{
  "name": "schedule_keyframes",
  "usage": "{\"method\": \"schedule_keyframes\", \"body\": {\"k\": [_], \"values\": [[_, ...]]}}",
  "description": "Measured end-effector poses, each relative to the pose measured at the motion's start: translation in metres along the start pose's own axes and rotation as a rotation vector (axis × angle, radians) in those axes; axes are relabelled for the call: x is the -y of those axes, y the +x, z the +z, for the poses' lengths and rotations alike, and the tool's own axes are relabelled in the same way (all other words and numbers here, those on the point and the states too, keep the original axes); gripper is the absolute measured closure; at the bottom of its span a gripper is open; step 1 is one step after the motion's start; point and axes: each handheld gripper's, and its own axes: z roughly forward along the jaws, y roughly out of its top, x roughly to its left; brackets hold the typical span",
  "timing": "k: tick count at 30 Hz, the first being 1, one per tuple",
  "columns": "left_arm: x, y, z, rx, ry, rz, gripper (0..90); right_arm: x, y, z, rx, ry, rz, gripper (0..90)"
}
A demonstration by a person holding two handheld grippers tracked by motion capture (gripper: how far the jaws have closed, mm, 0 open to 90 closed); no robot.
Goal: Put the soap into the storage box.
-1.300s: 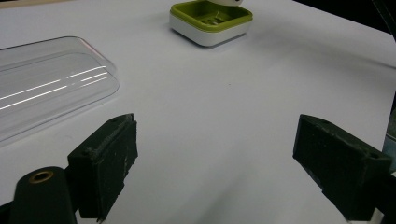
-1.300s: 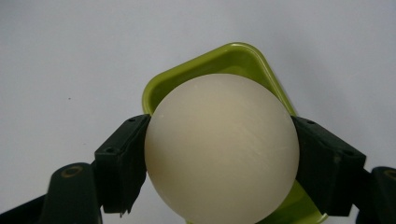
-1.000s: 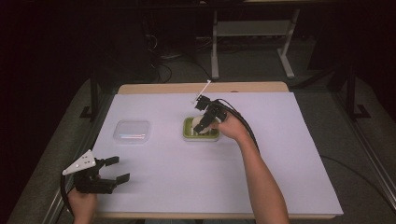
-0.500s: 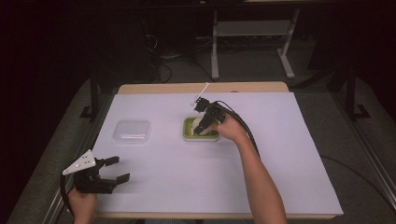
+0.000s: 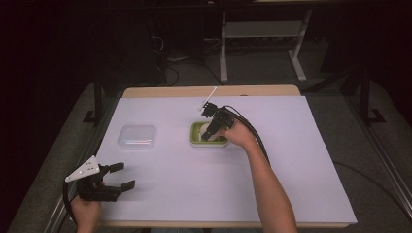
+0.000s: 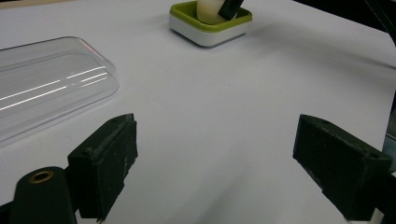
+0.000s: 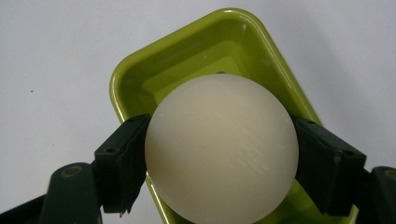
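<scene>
Ball (image 5: 208,130) is seen from the high view inside the green tray (image 5: 195,139) mid-bench, clamped by the right hand-held gripper (image 5: 212,132)

From the left gripper view, the left hand-held gripper (image 6: 215,163) is held agape over the bench

From the right gripper view, the ball (image 7: 222,144) looks smooth, probably light and slippery, so it is best squeezed across its widest part

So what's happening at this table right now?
A person works with a hand-held gripper in each hand. The right gripper has its jaws closed on a pale ball, held in or just over a small green tray in the middle of the table. The left gripper rests near the table's front edge, jaws open and holding nothing. A clear plastic lid lies left of the tray.
</scene>
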Motion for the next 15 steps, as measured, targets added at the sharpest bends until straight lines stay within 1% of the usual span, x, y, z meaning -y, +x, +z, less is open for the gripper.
{"method": "schedule_keyframes", "body": {"k": [4,7,8,9,11,14,15], "values": [[-0.0001,0.0001,0.0,0.0,0.001,0.002,13.2,-0.0003,0.0,0.0004,0.003,0.0,0.004,23.3],[-0.0001,0.0001,0.0,0.0,0.002,0.003,13.2,-0.0001,0.0001,0.0008,0.013,0.011,0.014,23.3],[-0.0001,0.0001,0.0,0.0,0.001,0.003,13.2,0.0001,-0.0001,0.0013,0.019,0.014,0.016,23.2],[-0.0001,0.0001,0.0001,0.0,0.001,0.002,13.2,0.0003,0.0004,0.0022,0.041,0.027,0.017,23.0],[-0.0003,0.0,0.0008,0.004,-0.002,0.006,13.2,0.0007,0.0002,0.0021,0.041,0.02,0.024,22.8],[-0.0003,-0.0002,0.0011,0.004,-0.003,0.005,13.2,0.0,0.0012,-0.0018,0.048,-0.002,0.017,23.5],[-0.0004,-0.0003,0.0011,0.004,0.0,0.005,13.2,0.0,0.0012,-0.0018,0.048,-0.002,0.017,23.5]]}}
